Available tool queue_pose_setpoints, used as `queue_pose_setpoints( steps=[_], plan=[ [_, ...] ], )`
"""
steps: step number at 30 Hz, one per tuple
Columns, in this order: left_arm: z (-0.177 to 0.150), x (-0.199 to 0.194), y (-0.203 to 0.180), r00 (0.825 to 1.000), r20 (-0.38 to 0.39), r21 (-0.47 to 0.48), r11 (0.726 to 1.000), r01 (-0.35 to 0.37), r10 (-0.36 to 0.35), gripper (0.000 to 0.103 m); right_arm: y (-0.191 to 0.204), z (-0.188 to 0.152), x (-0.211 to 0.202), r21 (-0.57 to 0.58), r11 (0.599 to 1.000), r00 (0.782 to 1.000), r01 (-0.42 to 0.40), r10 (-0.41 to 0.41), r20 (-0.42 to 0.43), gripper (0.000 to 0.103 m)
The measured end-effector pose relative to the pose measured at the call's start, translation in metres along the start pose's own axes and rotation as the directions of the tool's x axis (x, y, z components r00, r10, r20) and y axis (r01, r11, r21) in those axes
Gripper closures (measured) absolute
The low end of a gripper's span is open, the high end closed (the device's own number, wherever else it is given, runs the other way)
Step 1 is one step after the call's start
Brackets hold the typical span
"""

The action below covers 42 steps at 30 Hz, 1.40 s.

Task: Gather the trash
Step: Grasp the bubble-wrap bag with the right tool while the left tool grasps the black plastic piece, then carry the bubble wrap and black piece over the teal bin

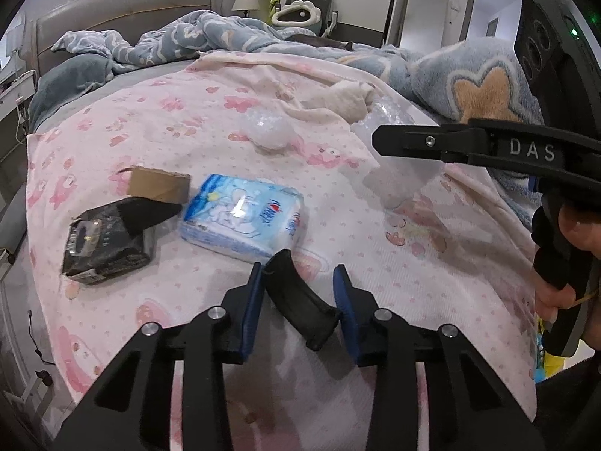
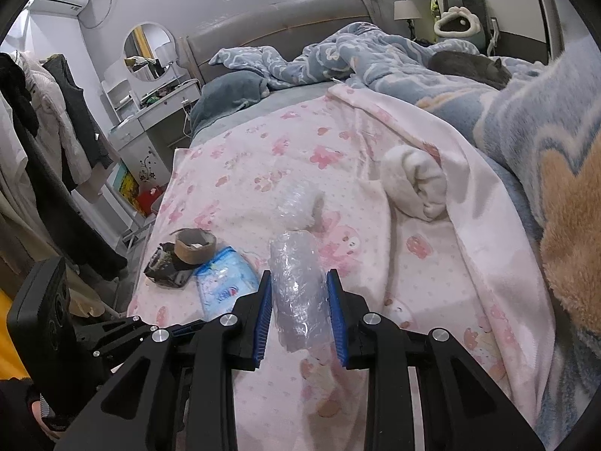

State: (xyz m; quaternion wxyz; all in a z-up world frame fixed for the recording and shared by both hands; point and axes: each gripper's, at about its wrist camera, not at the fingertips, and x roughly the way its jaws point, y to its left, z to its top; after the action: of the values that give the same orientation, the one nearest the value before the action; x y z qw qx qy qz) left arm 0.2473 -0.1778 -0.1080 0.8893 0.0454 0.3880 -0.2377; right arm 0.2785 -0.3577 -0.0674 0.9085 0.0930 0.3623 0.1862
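My left gripper (image 1: 300,274) is shut on a black plastic piece (image 1: 300,300) above the pink blanket (image 1: 188,120). My right gripper (image 2: 298,282) is shut on a roll of clear plastic wrap (image 2: 298,285); it shows in the left wrist view (image 1: 379,139) at the right. On the blanket lie a blue tissue pack (image 1: 242,218), a black crumpled packet (image 1: 107,242), a brown tape roll (image 1: 157,184) and a ball of clear plastic (image 1: 268,129). The right wrist view shows the tissue pack (image 2: 221,285), packet (image 2: 167,268), tape roll (image 2: 195,250) and plastic ball (image 2: 300,203).
A white rolled sock (image 2: 417,184) lies on the blanket by a blue fleece duvet (image 2: 544,124). A grey cat (image 2: 469,65) rests at the back right. A dressing table (image 2: 157,120) and hanging clothes (image 2: 45,131) stand left of the bed.
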Motion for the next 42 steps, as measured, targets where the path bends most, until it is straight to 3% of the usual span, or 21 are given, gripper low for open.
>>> queue_pose_setpoints(
  steps=[8, 23, 29, 42],
  plan=[
    [0.000, -0.022, 0.019, 1.000, 0.021, -0.038, 0.999, -0.005, 0.005, 0.063, 0.026, 0.005, 0.008, -0.025, 0.999, 1.000, -0.023, 0.023, -0.010, 0.074],
    [-0.012, -0.060, 0.082, 0.995, 0.024, -0.123, 0.988, -0.095, 0.098, 0.063, 0.090, 0.012, 0.030, -0.060, 0.992, 0.993, -0.111, 0.110, -0.031, 0.074],
    [-0.025, -0.077, 0.098, 0.991, 0.024, -0.111, 0.986, -0.125, 0.128, 0.063, 0.115, 0.009, 0.039, -0.083, 0.988, 0.990, -0.134, 0.130, -0.049, 0.074],
    [-0.071, -0.103, 0.152, 0.981, -0.047, -0.180, 0.964, -0.195, 0.190, 0.063, 0.183, -0.004, 0.062, -0.146, 0.969, 0.978, -0.197, 0.184, -0.101, 0.074]
  ],
)
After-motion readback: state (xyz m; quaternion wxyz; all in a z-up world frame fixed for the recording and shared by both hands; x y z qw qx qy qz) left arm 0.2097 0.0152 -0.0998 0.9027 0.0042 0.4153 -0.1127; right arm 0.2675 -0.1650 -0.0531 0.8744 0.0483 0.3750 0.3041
